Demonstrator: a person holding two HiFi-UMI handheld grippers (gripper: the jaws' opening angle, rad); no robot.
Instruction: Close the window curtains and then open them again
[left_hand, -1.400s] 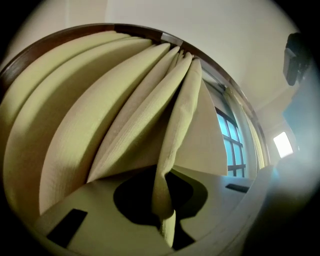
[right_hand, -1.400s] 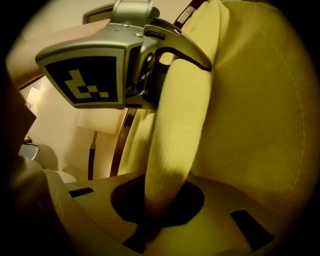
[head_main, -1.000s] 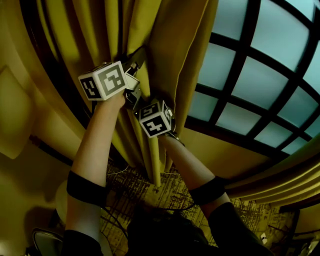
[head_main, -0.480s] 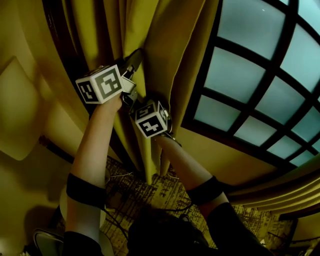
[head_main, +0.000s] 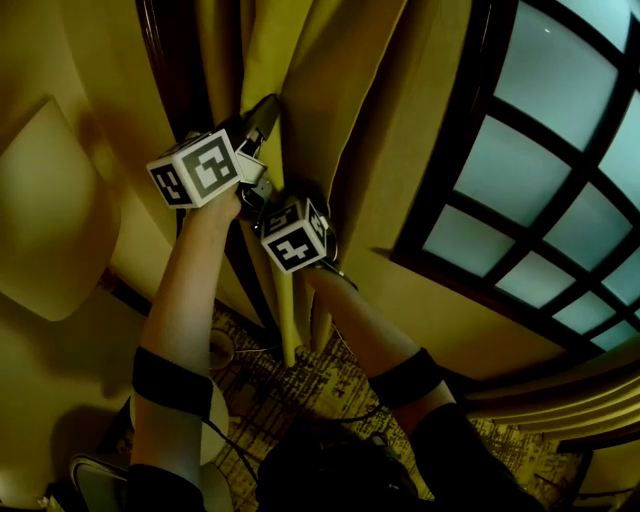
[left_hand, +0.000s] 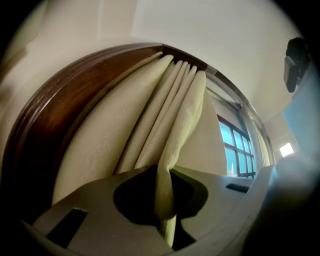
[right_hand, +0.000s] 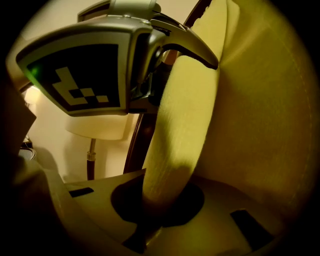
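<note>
The yellow curtain (head_main: 330, 110) hangs bunched in folds beside the dark window frame (head_main: 450, 160). My left gripper (head_main: 262, 112) is shut on the curtain's edge (left_hand: 172, 145), which runs up between its jaws. Just below it, my right gripper (head_main: 300, 200) is shut on a rolled fold of the same curtain (right_hand: 175, 145). In the right gripper view the left gripper's marker cube (right_hand: 80, 77) fills the upper left. Both forearms reach up from the bottom of the head view.
The gridded window panes (head_main: 560, 160) show at the right. A curved dark wood frame (left_hand: 65, 125) borders the curtain on the left. A floor lamp (right_hand: 92, 145) stands by the wall (head_main: 60, 200). Patterned carpet (head_main: 300, 390) and cables lie below.
Both grippers have carried the curtain edge leftward, toward the wall. More window shows at the right now, and the curtain is bunched tighter.
</note>
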